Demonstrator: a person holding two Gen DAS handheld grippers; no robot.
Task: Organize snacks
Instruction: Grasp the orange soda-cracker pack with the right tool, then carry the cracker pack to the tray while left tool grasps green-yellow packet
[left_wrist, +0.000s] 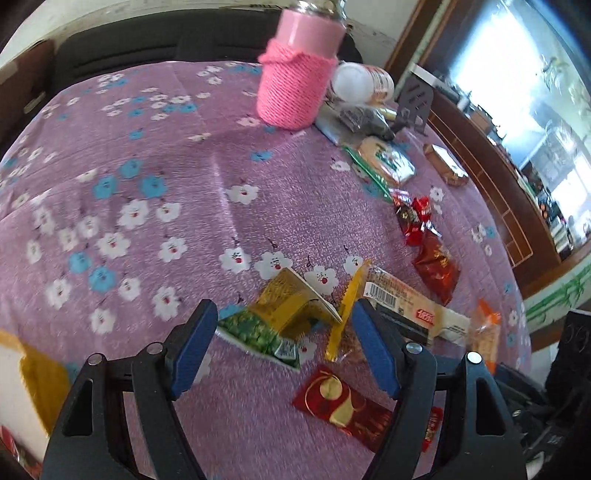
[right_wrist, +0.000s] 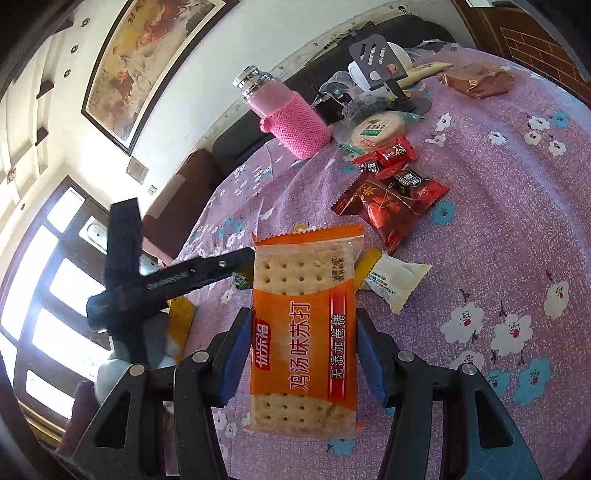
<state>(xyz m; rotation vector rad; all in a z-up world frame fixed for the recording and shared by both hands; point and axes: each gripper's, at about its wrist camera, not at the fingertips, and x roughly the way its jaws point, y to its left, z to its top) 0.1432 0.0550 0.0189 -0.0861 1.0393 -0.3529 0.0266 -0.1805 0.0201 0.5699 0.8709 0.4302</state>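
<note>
Firstly, purple floral tablecloth (right_wrist: 498, 229), crinkled weave, fills both frames. Pink bottle (right_wrist: 291, 118), knitted sleeve, metal cap, upper centre. Orange cracker packet (right_wrist: 304, 332), glossy rectangle printed 鸡汤味苏打, lower centre, clamped in right gripper (right_wrist: 304, 363). Red foil sweets (right_wrist: 395, 184), centre right. Left gripper (left_wrist: 282, 350), blue pads apart, hovers over gold and green sachets (left_wrist: 280, 317), lower centre.

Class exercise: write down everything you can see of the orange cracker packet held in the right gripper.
The cracker packet is a flat, rectangular wrapper of glossy plastic, with a wide orange band printed in white Chinese characters and clear ends showing pale, hole-dotted crackers. Its top seal is crimped and orange. It stands lengthwise between the blue pads of the right gripper, clamped at both long edges, lifted above the purple floral tablecloth.
</note>
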